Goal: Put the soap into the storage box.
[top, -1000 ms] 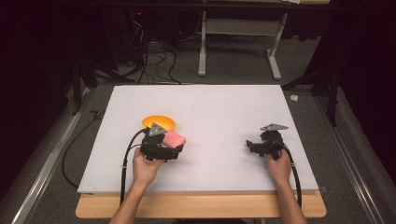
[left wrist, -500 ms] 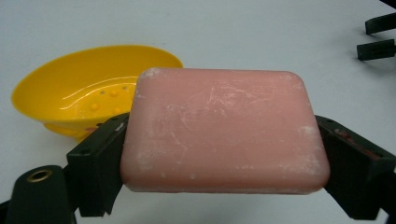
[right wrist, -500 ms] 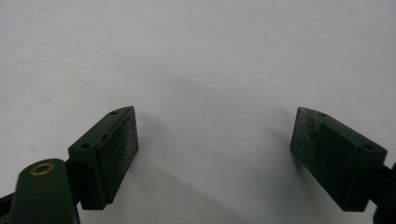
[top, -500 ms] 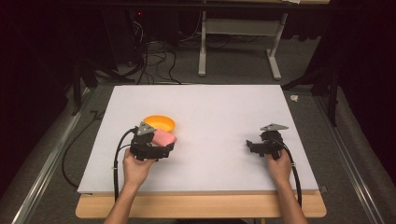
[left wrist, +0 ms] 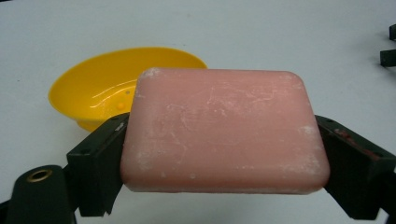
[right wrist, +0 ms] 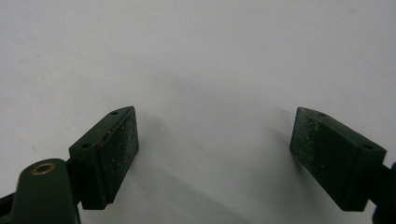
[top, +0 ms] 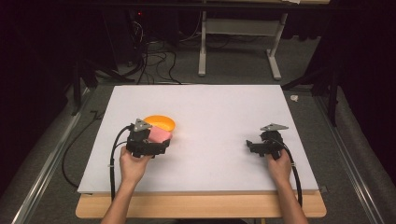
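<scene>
Pink soap bar (left wrist: pixel 224 130) sits clamped in my left hand-held gripper (top: pixel 161 142) beside the yellow soap dish (left wrist: pixel 116 88); next I lower it inside, right hand-held gripper (right wrist: pixel 215 154) wide, empty.

Black hand-held gripper (top: pixel 161 144), grey three-cornered plate (top: pixel 141 125), black cable (top: pixel 112 161)

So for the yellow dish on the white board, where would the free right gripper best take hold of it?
Probably by the rim. The yellow dish is a shallow, open oval with a thin raised edge, so one jaw inside and one outside suits it. Come from its open right side with the right gripper, since the left gripper holds the pink soap at its near edge.
</scene>
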Tool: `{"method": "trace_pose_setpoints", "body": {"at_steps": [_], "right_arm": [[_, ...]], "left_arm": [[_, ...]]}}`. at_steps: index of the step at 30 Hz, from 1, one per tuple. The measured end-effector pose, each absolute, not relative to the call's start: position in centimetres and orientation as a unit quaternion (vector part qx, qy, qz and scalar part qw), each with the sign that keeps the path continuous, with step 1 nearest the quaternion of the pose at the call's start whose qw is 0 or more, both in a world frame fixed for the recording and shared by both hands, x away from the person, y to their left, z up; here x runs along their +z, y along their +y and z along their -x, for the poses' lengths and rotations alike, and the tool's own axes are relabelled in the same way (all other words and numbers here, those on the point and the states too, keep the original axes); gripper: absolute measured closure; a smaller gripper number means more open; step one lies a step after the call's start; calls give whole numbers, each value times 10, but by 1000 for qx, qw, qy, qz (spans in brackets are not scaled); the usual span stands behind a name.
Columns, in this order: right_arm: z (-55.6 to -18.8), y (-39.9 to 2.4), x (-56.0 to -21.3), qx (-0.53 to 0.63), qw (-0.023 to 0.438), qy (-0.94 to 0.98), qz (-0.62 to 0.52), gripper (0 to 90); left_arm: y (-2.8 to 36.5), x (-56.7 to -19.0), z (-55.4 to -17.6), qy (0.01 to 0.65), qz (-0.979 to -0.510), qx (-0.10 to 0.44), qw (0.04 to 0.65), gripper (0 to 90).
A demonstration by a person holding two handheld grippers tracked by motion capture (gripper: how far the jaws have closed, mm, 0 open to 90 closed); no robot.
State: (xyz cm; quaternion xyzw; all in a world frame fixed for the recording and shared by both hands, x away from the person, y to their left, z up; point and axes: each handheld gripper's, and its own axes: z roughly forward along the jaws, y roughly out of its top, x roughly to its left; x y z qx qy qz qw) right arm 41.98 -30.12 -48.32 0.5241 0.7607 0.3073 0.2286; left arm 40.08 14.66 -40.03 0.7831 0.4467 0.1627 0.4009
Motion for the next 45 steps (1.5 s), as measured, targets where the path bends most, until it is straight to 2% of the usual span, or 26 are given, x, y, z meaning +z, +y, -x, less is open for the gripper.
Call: {"method": "trace_pose_setpoints", "body": {"at_steps": [11,19,45], "right_arm": [[-419,-300,-483,306,232,762,-522,162],[-419,-301,-483,306,231,763,-521,162],[-420,-301,-483,307,230,762,-522,162]], "left_arm": [[156,-392,-406,453,-779,169,399,136],[164,-388,-415,463,-769,196,395,136],[156,-407,-455,501,-760,185,370,136]]}}
